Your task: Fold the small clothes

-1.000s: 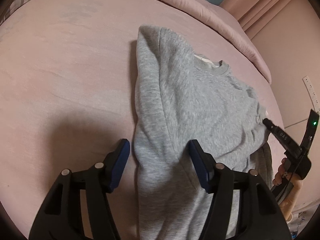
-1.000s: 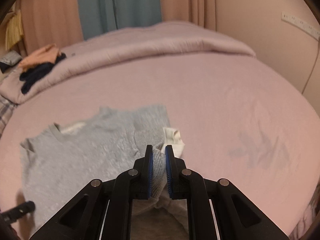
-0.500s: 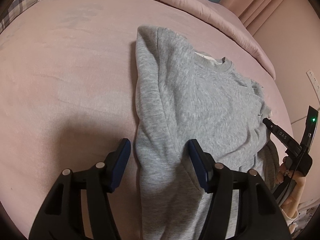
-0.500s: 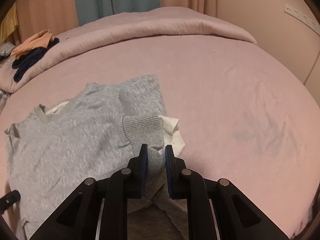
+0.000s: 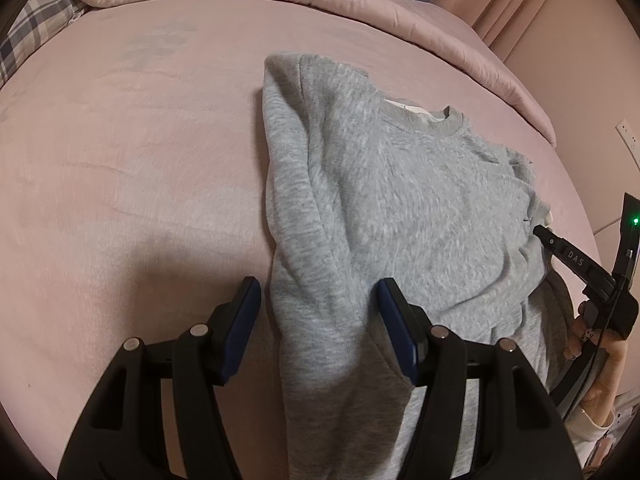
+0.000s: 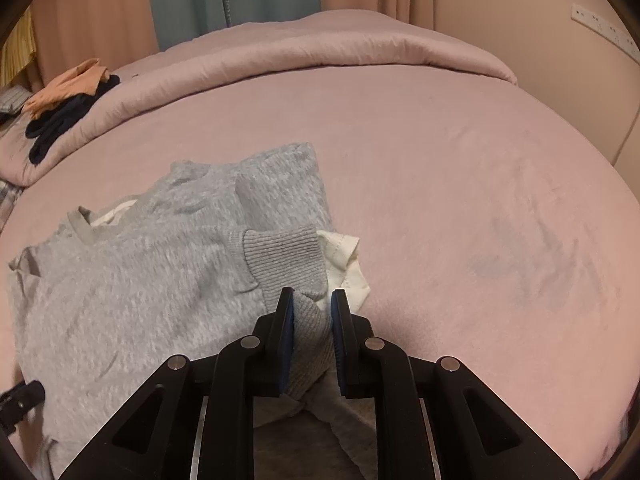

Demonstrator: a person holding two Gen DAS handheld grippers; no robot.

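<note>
A small grey sweatshirt (image 5: 400,216) lies on the pink bed, collar (image 5: 424,122) away from me, its left side folded over the body. My left gripper (image 5: 318,300) is open, its fingers on either side of the folded sleeve near the hem, not closed on it. In the right wrist view the sweatshirt (image 6: 132,280) lies to the left. My right gripper (image 6: 312,300) is shut on the ribbed cuff (image 6: 288,260) of the other sleeve, drawn over the body. A white label or lining (image 6: 344,256) shows beside the cuff. The right gripper also shows in the left wrist view (image 5: 540,234).
The pink bed sheet (image 6: 460,200) spreads wide to the right. A rolled pink duvet (image 6: 300,56) lies along the far edge. An orange and dark navy pile of clothes (image 6: 68,100) sits on it at far left. Walls and curtains stand behind.
My right gripper has carried the cuff up and over the sweatshirt body, so the sleeve now lies folded inward. My left gripper has stayed open around the folded left side.
</note>
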